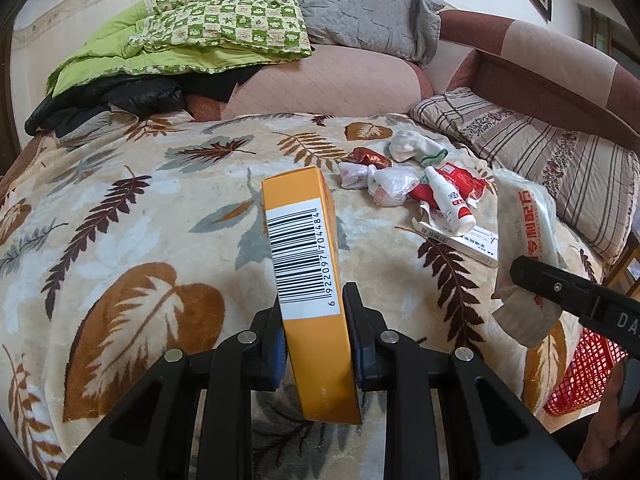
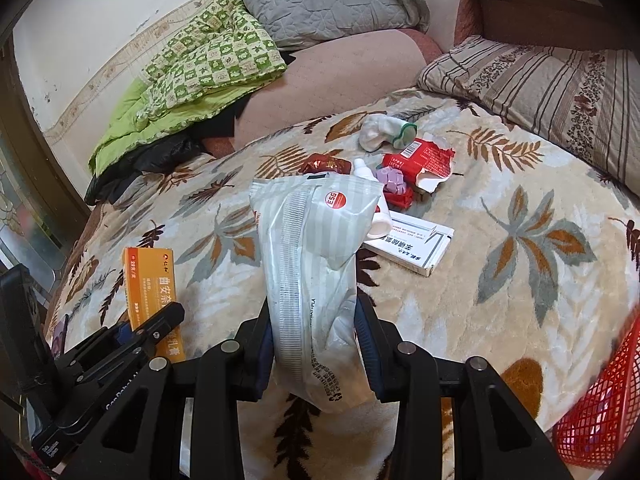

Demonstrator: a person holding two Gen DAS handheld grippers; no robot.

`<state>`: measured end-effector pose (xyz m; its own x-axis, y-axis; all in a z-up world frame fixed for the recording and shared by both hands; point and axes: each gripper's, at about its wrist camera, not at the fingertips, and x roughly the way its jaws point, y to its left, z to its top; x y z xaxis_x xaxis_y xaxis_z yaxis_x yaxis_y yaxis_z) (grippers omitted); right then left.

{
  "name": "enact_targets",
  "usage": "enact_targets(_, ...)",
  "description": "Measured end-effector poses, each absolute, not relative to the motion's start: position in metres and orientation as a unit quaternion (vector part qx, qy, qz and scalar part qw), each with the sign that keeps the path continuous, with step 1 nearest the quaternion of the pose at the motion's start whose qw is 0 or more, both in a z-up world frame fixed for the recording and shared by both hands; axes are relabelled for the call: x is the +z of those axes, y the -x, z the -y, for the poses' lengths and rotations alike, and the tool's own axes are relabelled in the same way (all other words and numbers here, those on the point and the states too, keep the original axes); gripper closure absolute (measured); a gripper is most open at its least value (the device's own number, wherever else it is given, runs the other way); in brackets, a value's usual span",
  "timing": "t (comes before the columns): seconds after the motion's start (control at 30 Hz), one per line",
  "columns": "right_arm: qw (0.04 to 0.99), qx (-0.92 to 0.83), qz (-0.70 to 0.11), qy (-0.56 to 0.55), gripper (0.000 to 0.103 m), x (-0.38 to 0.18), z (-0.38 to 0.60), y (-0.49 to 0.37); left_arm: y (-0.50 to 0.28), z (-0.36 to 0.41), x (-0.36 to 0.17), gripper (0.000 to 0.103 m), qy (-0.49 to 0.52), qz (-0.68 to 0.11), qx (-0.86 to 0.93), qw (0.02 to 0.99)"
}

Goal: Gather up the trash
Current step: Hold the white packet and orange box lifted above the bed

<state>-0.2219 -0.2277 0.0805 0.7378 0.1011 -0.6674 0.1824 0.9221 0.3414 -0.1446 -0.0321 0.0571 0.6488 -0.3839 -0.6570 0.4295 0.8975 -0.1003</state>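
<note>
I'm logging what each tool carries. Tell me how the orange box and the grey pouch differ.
The orange box is stiff card with flat faces and a barcode; the grey pouch is soft, crinkled plastic with a red round sticker. The box keeps its straight shape in the left tool, while the pouch sags and folds in the right tool. Both are gripped and held above the leaf blanket.
</note>
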Motion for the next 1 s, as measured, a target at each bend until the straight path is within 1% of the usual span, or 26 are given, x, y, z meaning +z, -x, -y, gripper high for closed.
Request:
enact_targets(0.4, 0.91, -0.025, -0.356, -0.209, 0.063, 0.086, 0.234, 0.232, 0.149, 0.038, 0.058, 0.079, -0.046, -0.348, -0.226, 0.909)
enact_targets(1.0, 0.907, -0.04, -0.344, -0.24, 0.063, 0.096, 0.264, 0.291, 0.174, 0.072, 0.072, 0.079, -0.085, -0.327, -0.274, 0.9)
